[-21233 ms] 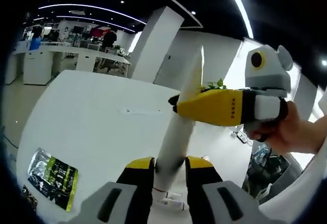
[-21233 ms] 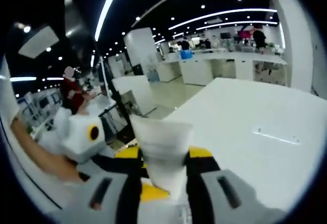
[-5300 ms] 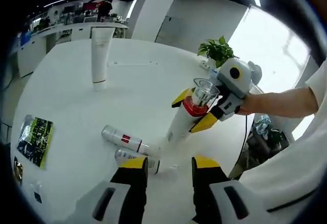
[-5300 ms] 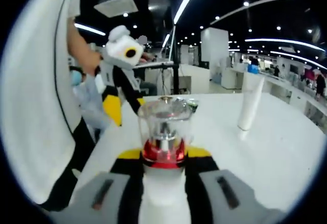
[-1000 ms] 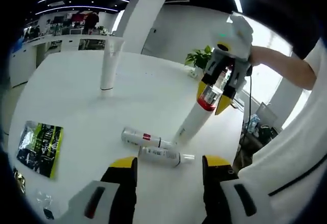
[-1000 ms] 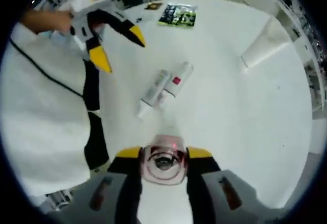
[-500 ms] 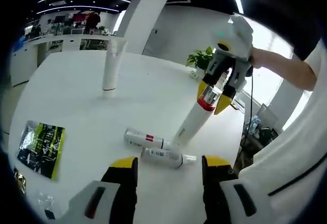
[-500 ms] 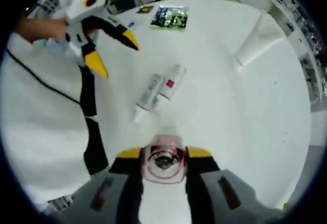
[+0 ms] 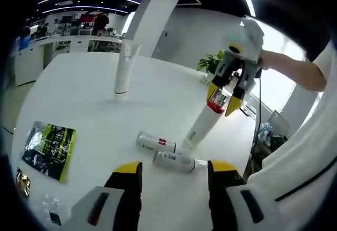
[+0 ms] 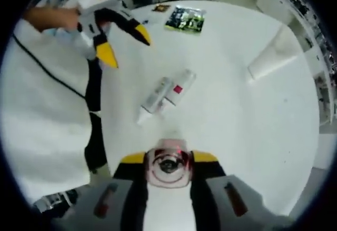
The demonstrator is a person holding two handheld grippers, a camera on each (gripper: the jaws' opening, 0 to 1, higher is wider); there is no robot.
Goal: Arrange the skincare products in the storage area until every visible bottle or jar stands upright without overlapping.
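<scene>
Two small bottles lie flat on the white table (image 9: 79, 99), side by side and touching. One small bottle has a red mark (image 9: 156, 142) and sits a bit farther from you. The other small bottle (image 9: 176, 161) is plain with grey print and lies nearer to your left gripper (image 9: 171, 189).

Your right gripper (image 9: 225, 95) is clamped on the tall white bottle (image 9: 202, 121), just under its red band and clear cap. That bottle leans, with its bottom on the table, touching or just beside the end of the red-marked one. In the right gripper view you look straight down on the clear cap of this bottle (image 10: 168, 163), squeezed between your jaws (image 10: 168, 160).

Your left gripper holds nothing. Its jaws are spread apart, near the two lying bottles. In the right gripper view it hangs over the near left edge of the table (image 10: 118, 41).

Far back and to the left, a white tube (image 9: 125, 67) stands upright on its cap. On the near left, well apart from the bottles, a green and black packet (image 9: 48, 149) lies flat.
</scene>
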